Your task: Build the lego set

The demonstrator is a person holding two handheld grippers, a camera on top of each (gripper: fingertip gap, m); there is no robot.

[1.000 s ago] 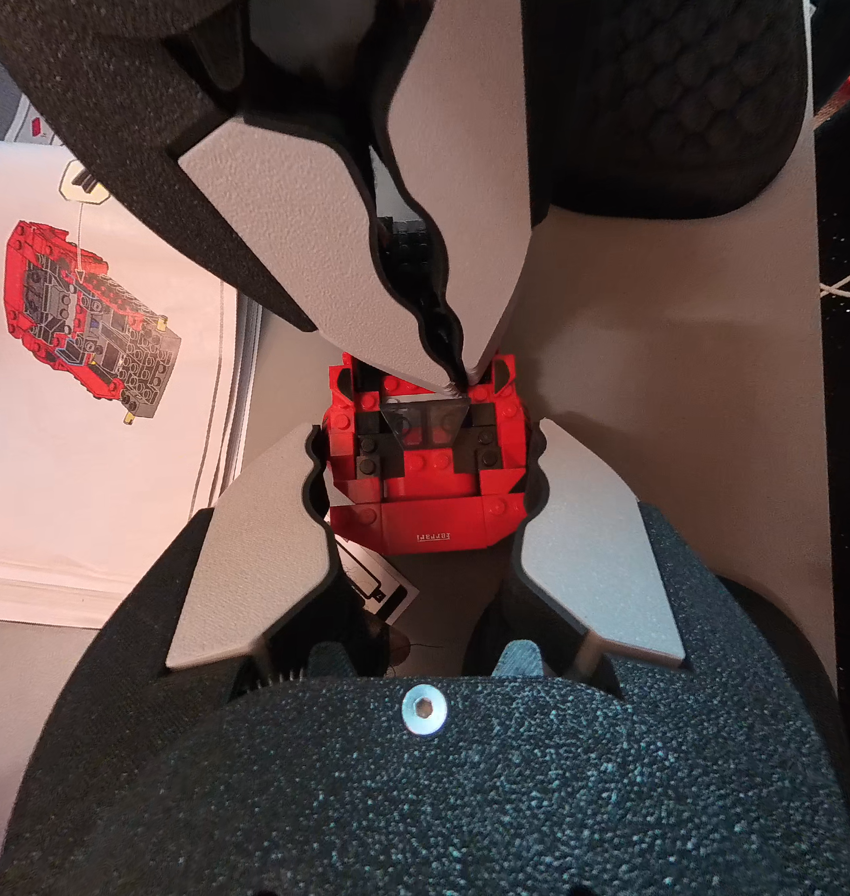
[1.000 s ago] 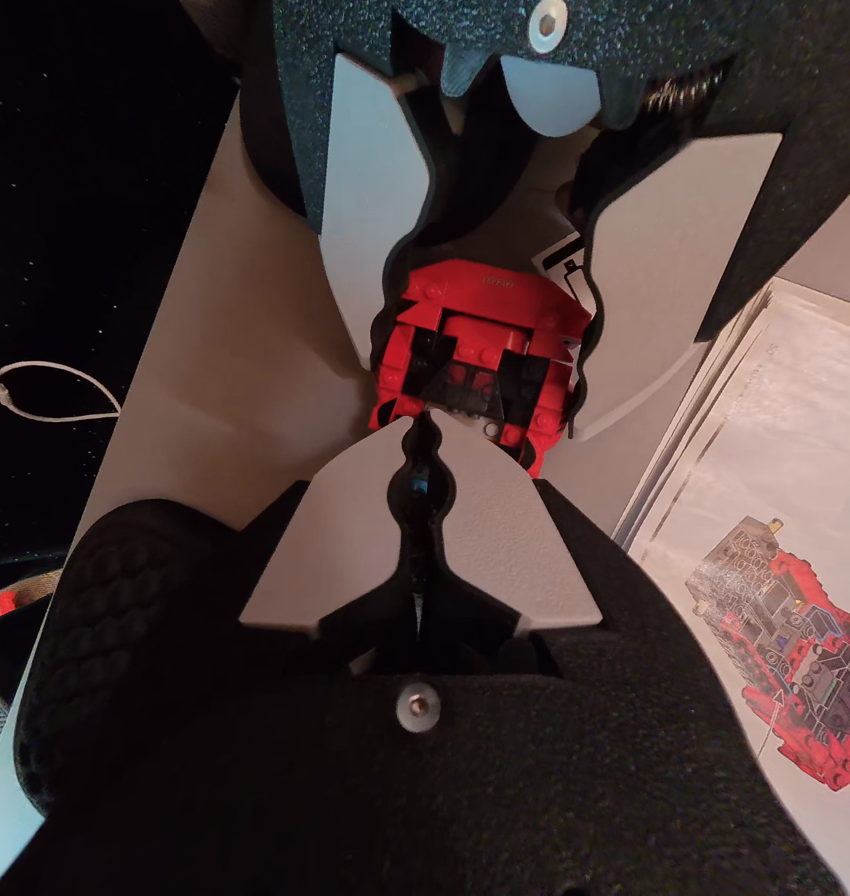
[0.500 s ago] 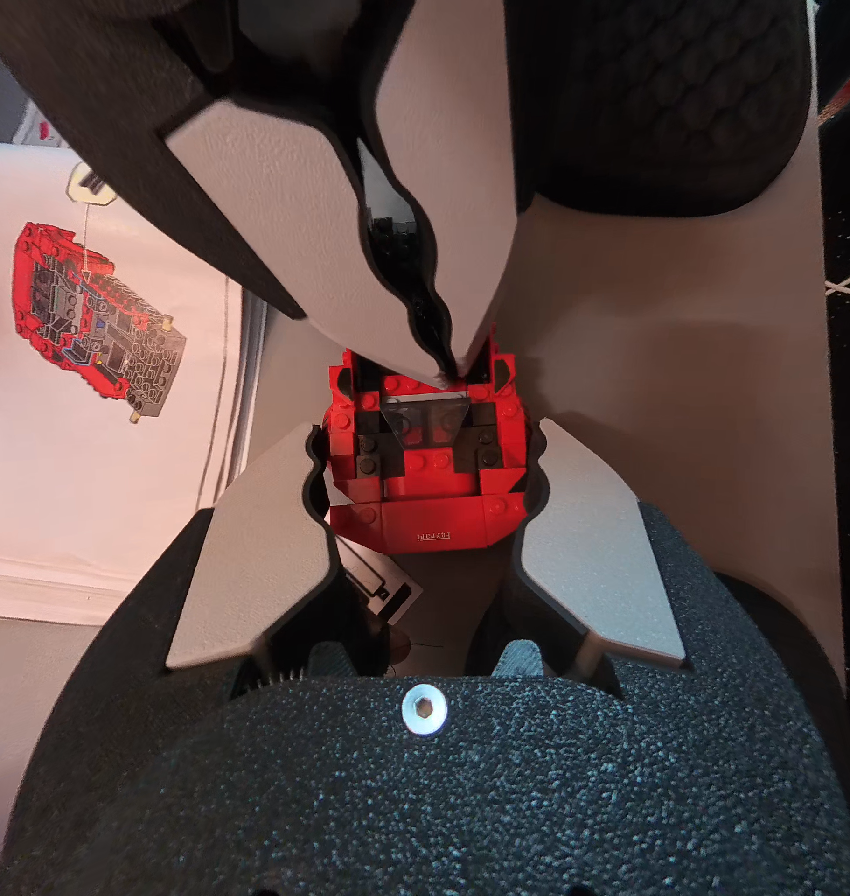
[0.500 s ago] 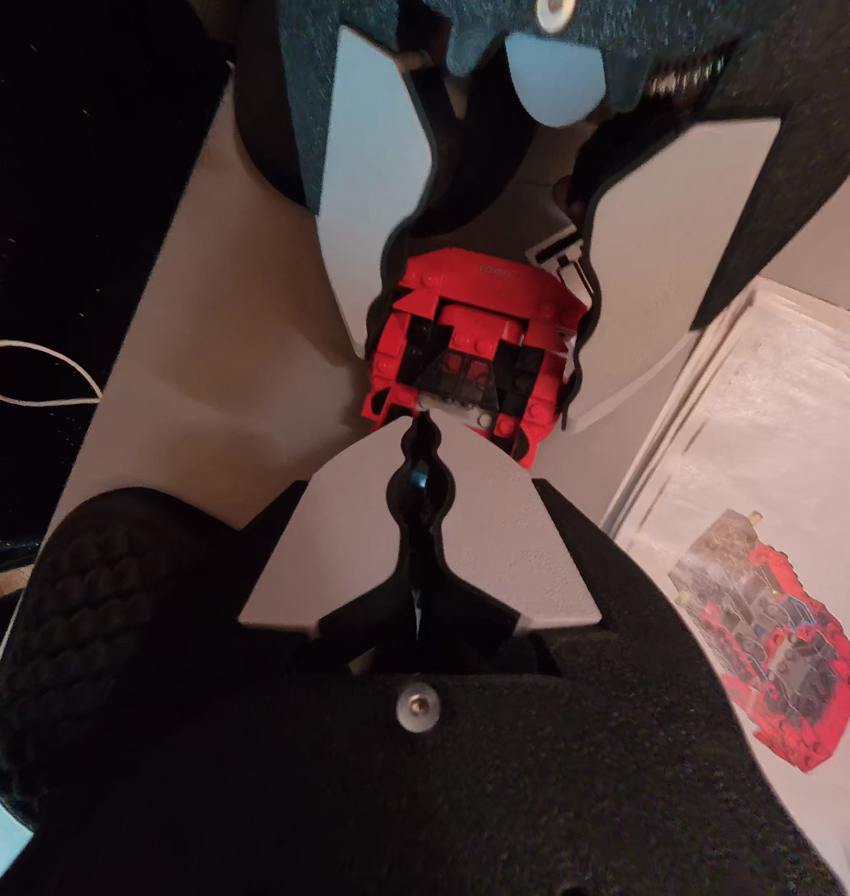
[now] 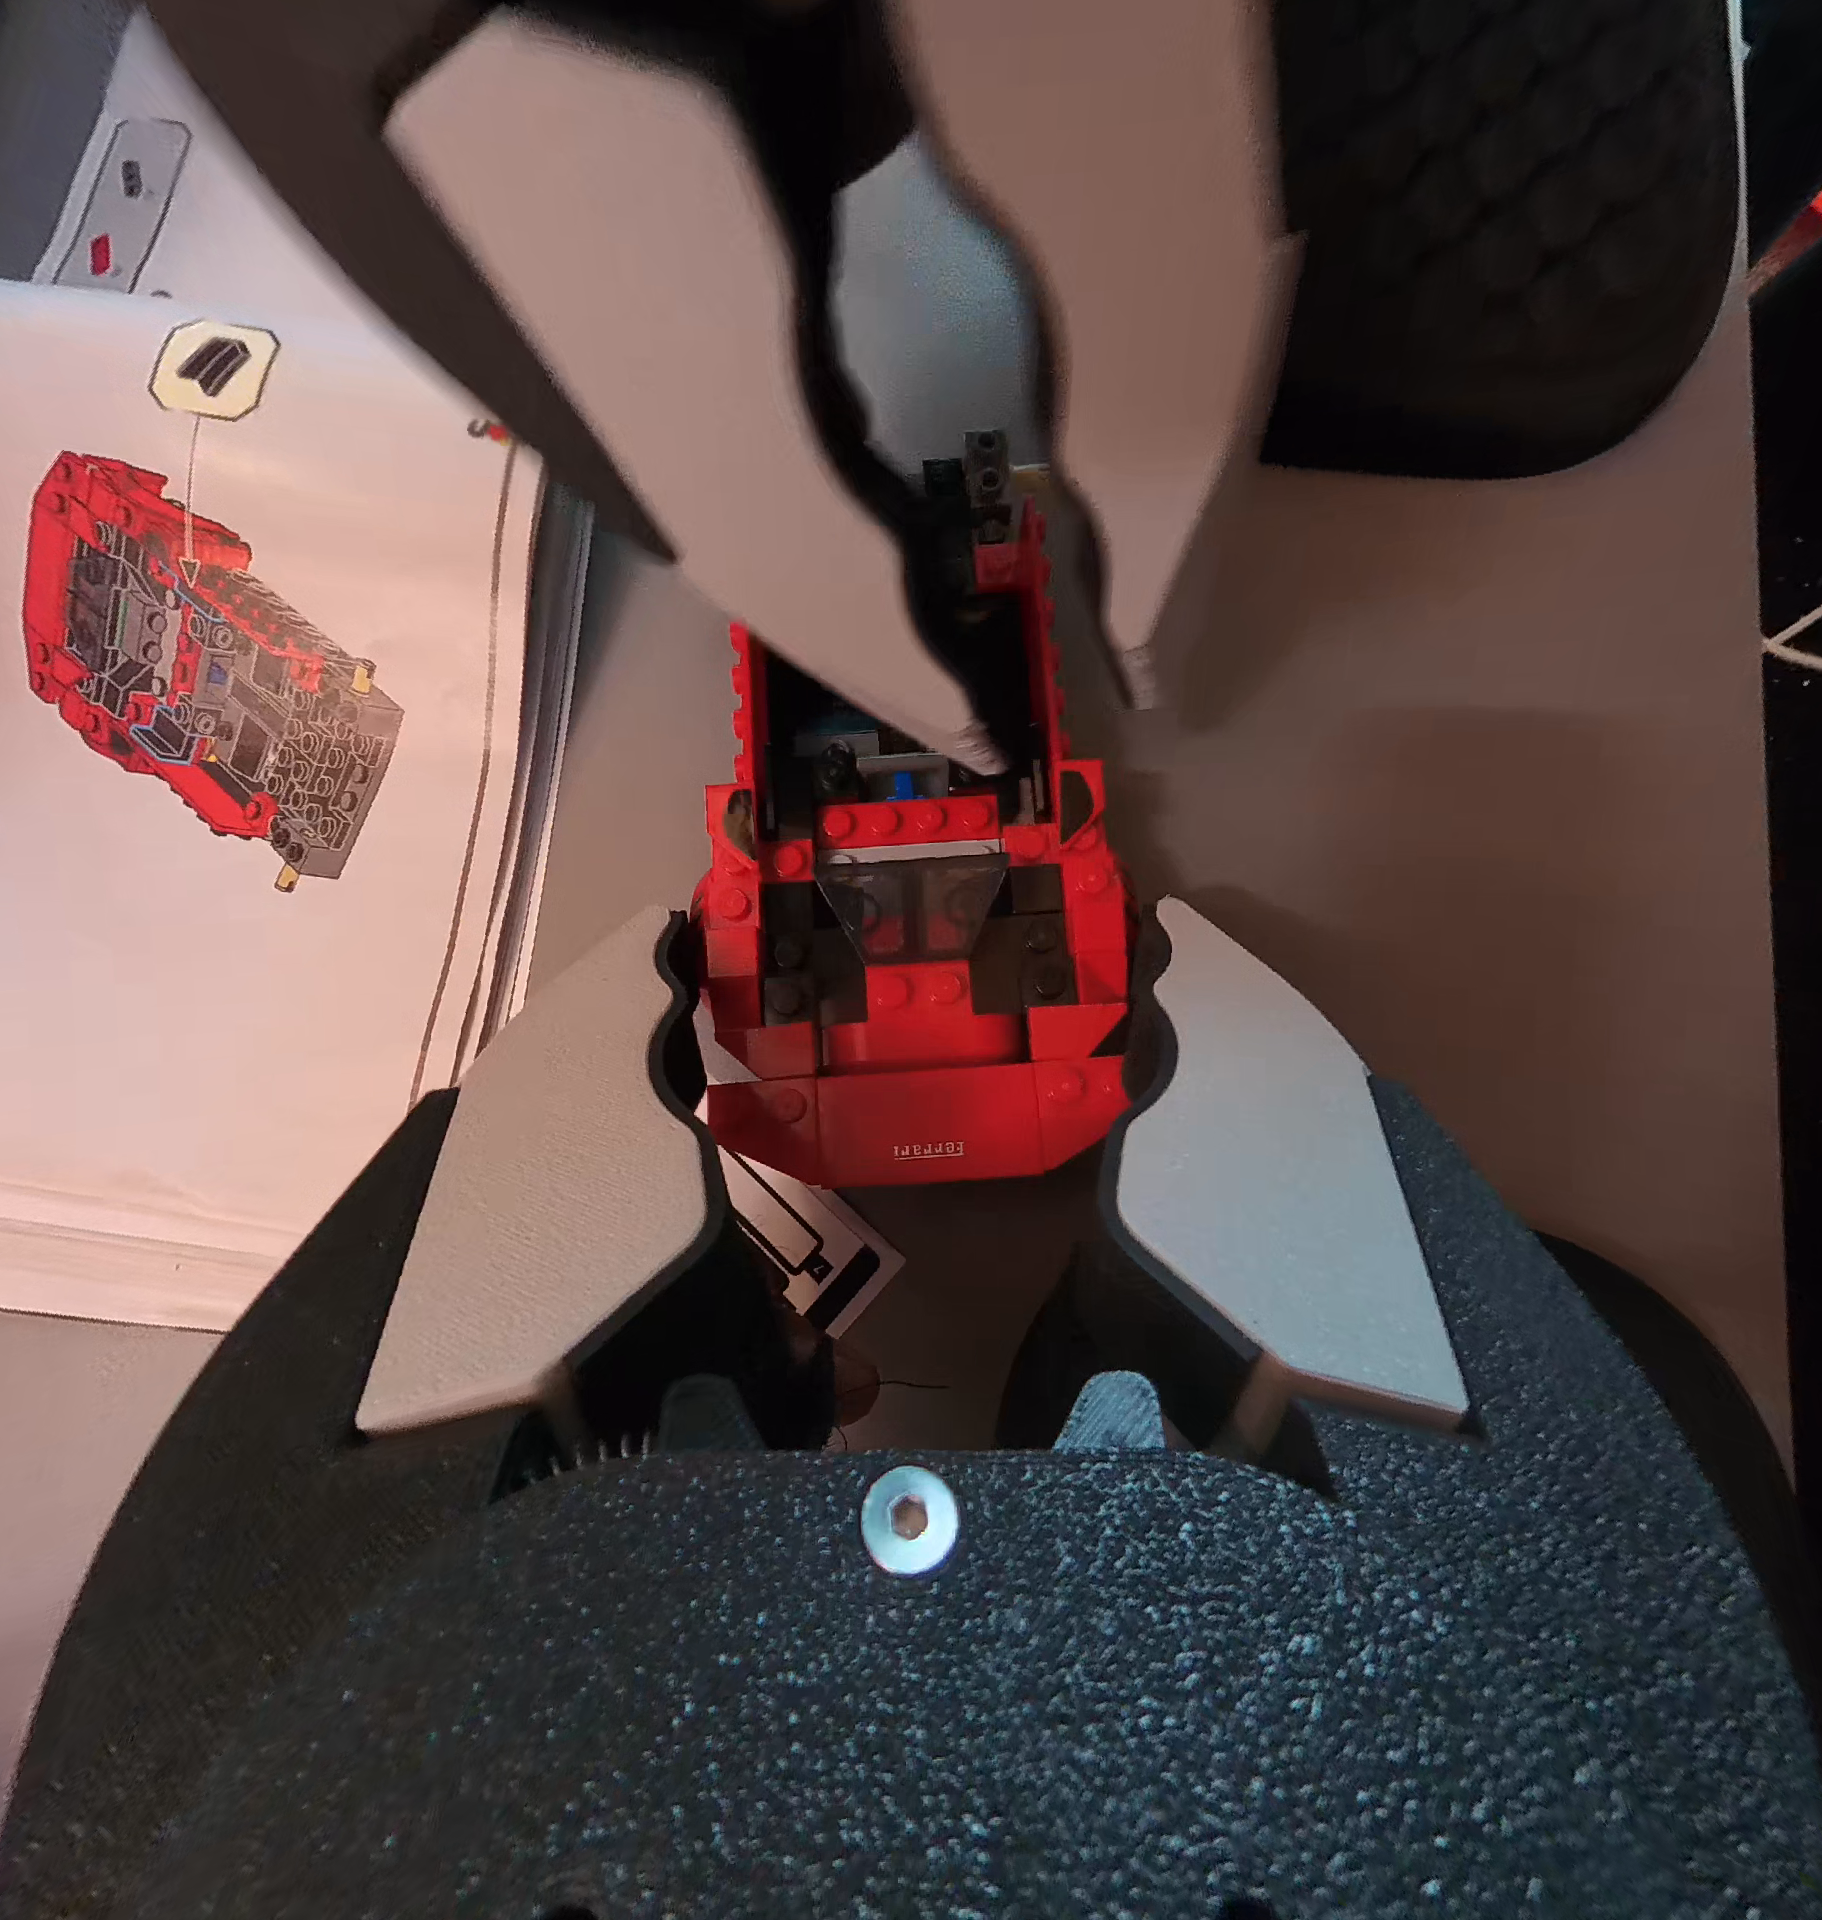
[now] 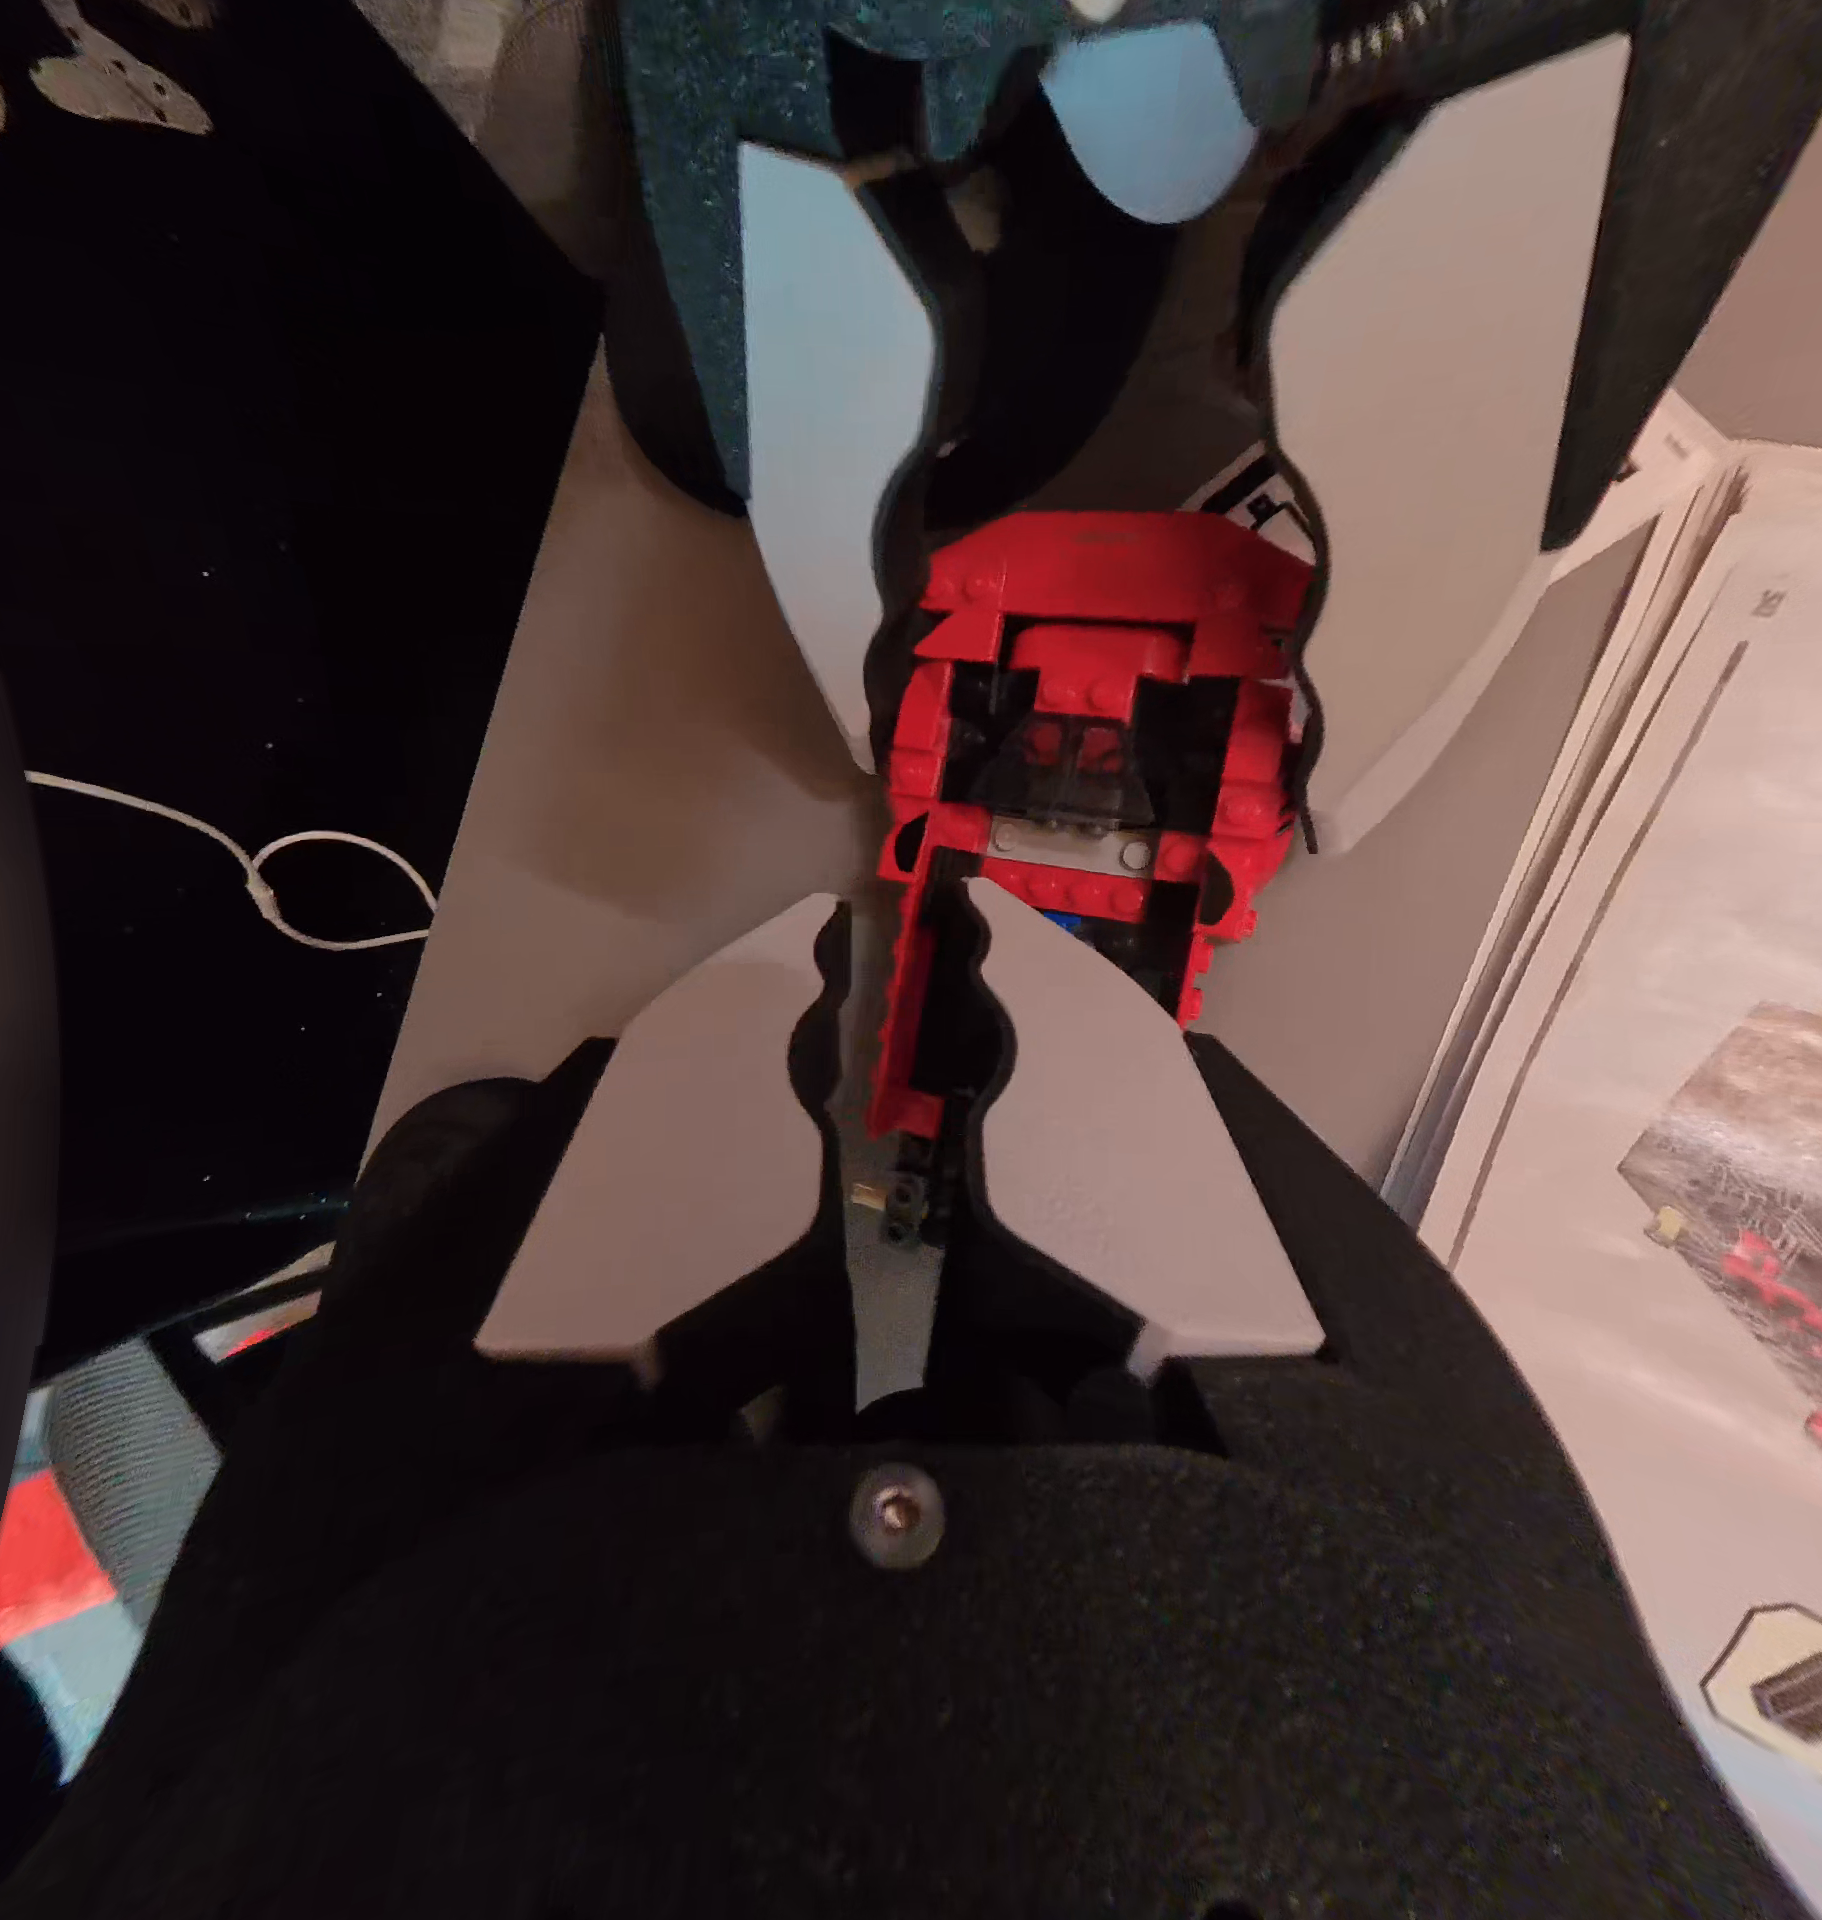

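Observation:
A red and black lego car rests on the beige table, nose toward the left wrist camera. My left gripper is shut on the car's front, one finger on each side. A smoky clear windscreen piece sits on the hood behind the nose. My right gripper is open and empty over the car's open cabin, one fingertip above its inside. It also shows blurred in the left wrist view. In the right wrist view the car sits between the left gripper's fingers.
An open instruction booklet lies left of the car and shows in the right wrist view. A small white card lies under the car's nose. Black cloth with a white cord borders the table's other side. The gap from one gripper's tips to the other's is roughly 4 cm. About 6 cm separates my left fingertips from the small white card.
My right gripper was shut with its tip on the windscreen piece; it has opened and drawn back over the cabin. The windscreen piece stays on the car. The left gripper has kept its hold.

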